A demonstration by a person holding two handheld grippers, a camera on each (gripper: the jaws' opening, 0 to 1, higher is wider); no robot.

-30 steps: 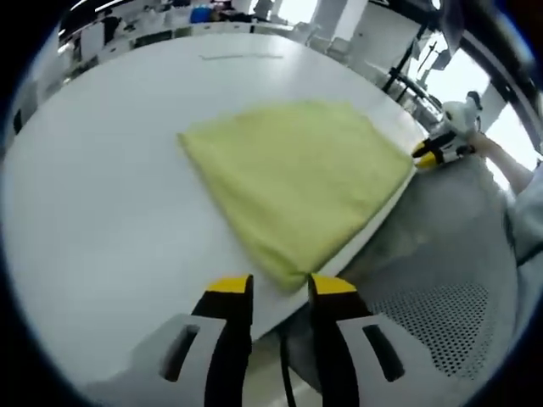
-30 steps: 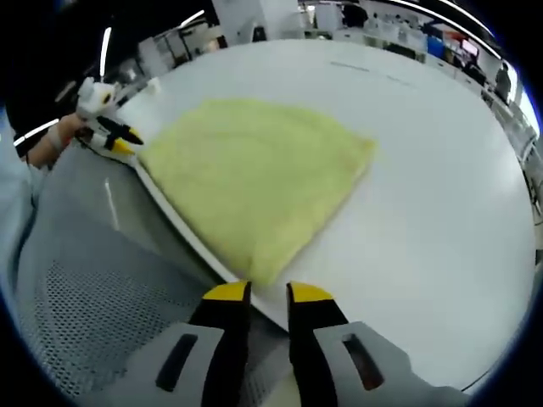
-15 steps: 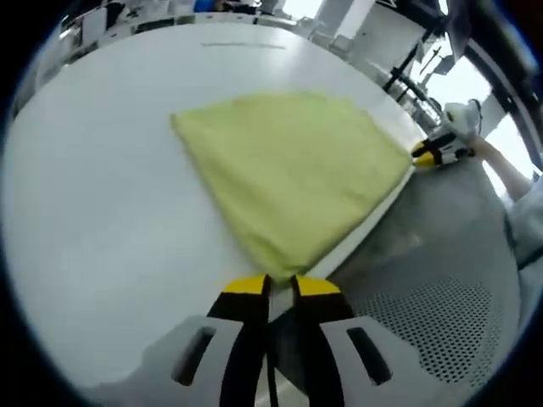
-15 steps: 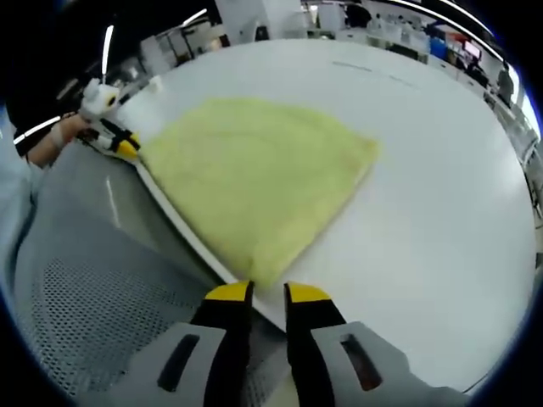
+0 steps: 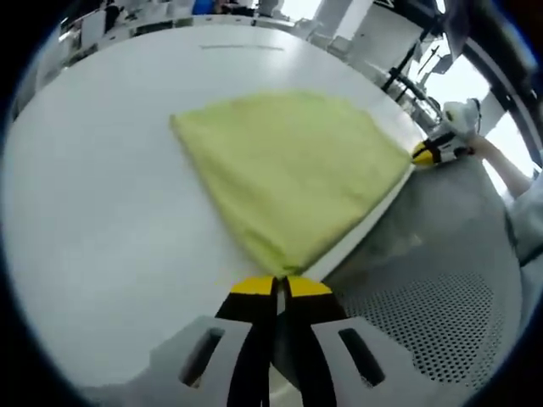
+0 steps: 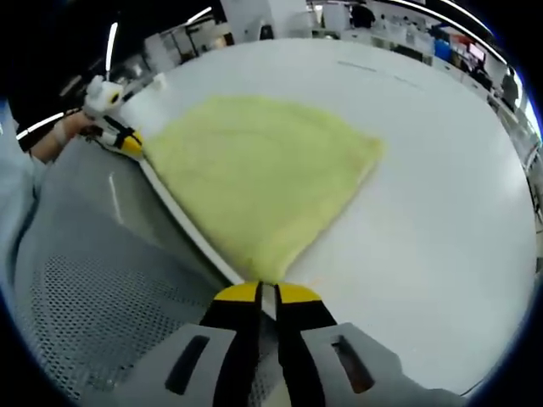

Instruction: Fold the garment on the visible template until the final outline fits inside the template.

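Observation:
A yellow-green garment [image 5: 288, 170] lies folded into a wedge on the white table [image 5: 102, 170], with its long side along the table's edge. My left gripper [image 5: 280, 287] is shut on the wedge's near corner at that edge. The right gripper [image 5: 433, 153] sits at the other end of the same edge. In the right gripper view the garment [image 6: 254, 170] spreads away from my right gripper [image 6: 261, 292], whose jaws are pinched together on the corner closest to them. The left gripper [image 6: 123, 140] shows at the far corner on the left.
A grey perforated surface [image 5: 424, 314] runs below the table's edge [image 6: 182, 225]. A person's hand [image 5: 492, 153] and pale sleeve [image 6: 17, 195] hold the grippers. A thin line [image 5: 242, 47] marks the table's far side. Desks and equipment stand beyond.
Both grippers went from open to shut: each pair of jaws moved forward a little and pinched together on its near corner of the garment. The garment lies where it was.

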